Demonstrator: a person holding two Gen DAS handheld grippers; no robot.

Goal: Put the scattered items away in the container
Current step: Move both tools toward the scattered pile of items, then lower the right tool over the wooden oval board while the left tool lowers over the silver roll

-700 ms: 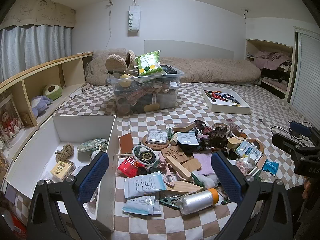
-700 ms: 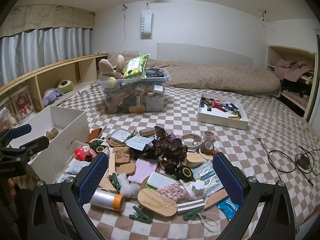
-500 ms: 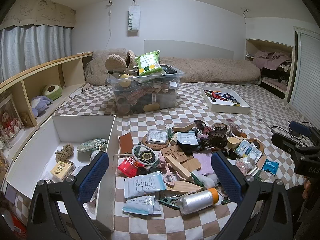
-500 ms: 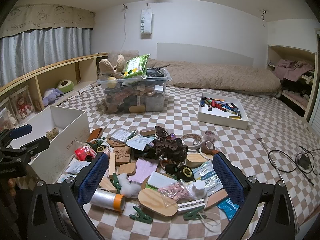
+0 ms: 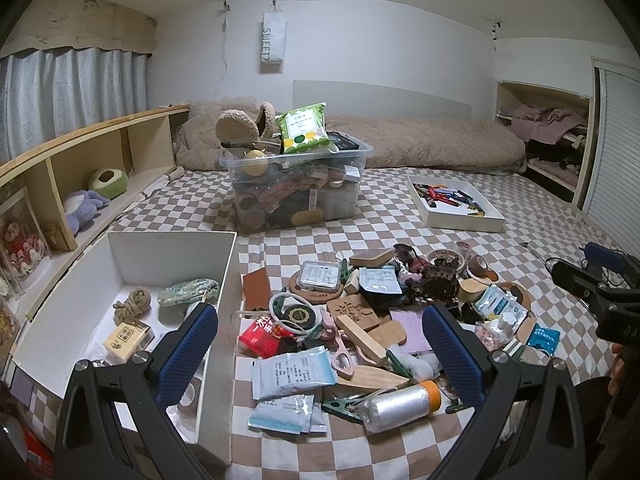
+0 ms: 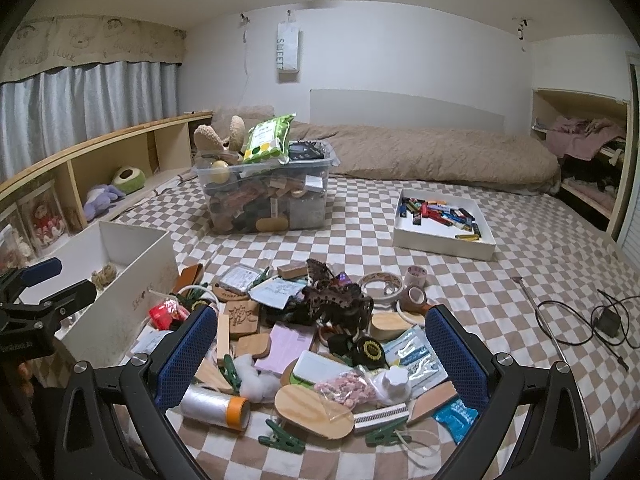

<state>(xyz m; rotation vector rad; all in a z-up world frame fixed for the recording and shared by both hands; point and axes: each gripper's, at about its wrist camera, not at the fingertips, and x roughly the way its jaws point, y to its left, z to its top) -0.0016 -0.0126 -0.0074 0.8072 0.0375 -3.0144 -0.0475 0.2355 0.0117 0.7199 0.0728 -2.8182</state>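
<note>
A pile of small items lies on the checkered bed: a red packet, white sachets, wooden pieces, a clear film roll with an orange end and a dark hair claw. A white open box stands left of the pile and holds a rope knot, a yellow box and a patterned pouch. My left gripper is open and empty, held above the near side of the pile. My right gripper is open and empty above the pile too.
A full clear plastic bin stands behind the pile. A white tray of colourful small items lies at the back right. A wooden shelf with plush toys runs along the left. A black cable and adapter lie at the right.
</note>
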